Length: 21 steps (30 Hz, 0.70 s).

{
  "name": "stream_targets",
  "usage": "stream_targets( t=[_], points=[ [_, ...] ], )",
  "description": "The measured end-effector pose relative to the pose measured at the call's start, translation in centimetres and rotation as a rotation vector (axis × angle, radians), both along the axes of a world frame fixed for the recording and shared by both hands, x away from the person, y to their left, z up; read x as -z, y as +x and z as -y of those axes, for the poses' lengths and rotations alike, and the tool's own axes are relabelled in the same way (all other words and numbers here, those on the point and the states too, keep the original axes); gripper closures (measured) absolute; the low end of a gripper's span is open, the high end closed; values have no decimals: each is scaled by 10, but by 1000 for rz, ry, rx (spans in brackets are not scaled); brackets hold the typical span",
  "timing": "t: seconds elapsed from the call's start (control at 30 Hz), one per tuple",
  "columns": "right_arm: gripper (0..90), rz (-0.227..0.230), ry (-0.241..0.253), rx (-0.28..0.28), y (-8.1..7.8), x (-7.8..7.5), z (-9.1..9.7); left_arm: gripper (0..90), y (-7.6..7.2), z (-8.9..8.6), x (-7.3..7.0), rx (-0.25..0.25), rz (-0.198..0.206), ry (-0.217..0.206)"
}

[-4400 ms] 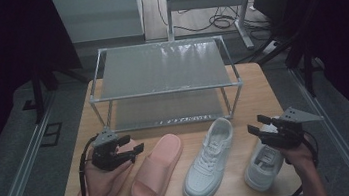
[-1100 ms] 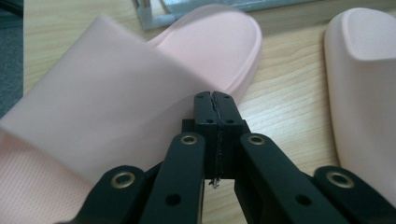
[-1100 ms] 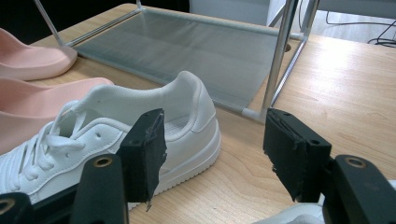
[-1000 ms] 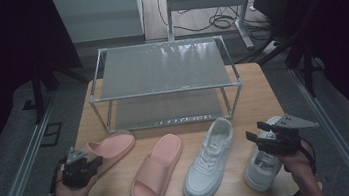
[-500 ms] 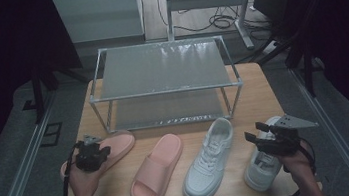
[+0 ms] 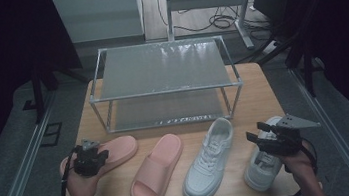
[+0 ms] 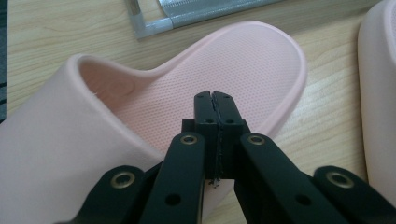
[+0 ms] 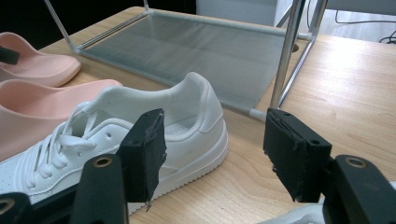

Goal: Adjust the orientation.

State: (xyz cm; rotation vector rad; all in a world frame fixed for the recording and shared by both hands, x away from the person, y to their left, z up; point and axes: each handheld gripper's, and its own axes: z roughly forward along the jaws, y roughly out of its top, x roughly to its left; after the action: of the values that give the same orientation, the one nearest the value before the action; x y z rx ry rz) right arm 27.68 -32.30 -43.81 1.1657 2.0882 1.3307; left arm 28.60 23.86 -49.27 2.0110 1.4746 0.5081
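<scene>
A pink slipper [image 6: 118,151] lies at the table's front left, and my left gripper [image 6: 90,157] hovers over its strap end. In the left gripper view the left gripper [image 7: 215,100] is shut with nothing between its fingers, its tips above the slipper's footbed [image 7: 243,60]. A second pink slipper [image 6: 156,173] and a white sneaker [image 6: 208,162] lie to the right. My right gripper [image 6: 264,136] stands open above another white sneaker [image 6: 259,170]. In the right gripper view the right gripper [image 8: 212,135] has empty, wide-apart jaws, with the first sneaker [image 8: 187,121] just beyond them.
A two-level metal shoe rack [image 6: 164,74] stands behind the shoes at the table's middle; its lower shelf [image 8: 201,51] is bare. Bare wood lies right of the rack [image 8: 355,84]. The table's front edge is close to both hands.
My left gripper has shifted a little to the right from the table's left edge, onto the left slipper. The right gripper and all the shoes have stayed put over the last second.
</scene>
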Motion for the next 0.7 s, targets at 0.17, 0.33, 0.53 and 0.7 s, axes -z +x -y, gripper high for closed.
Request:
stream_targets(
  t=[0.17, 0.33, 0.53, 0.7],
  points=[
    [392, 4, 10, 14, -1, -2, 5, 900, -6, -6, 0, -5, -3, 6],
    [392, 10, 19, 20, -2, -4, 9, 900, -13, -14, 0, -10, -9, 4],
    [391, 8, 22, 24, -3, -5, 11, 900, -24, -25, 1, -26, -6, -9],
    [391, 7, 21, 20, -3, -5, 10, 900, -29, -32, 3, -37, -12, -10]
  ],
)
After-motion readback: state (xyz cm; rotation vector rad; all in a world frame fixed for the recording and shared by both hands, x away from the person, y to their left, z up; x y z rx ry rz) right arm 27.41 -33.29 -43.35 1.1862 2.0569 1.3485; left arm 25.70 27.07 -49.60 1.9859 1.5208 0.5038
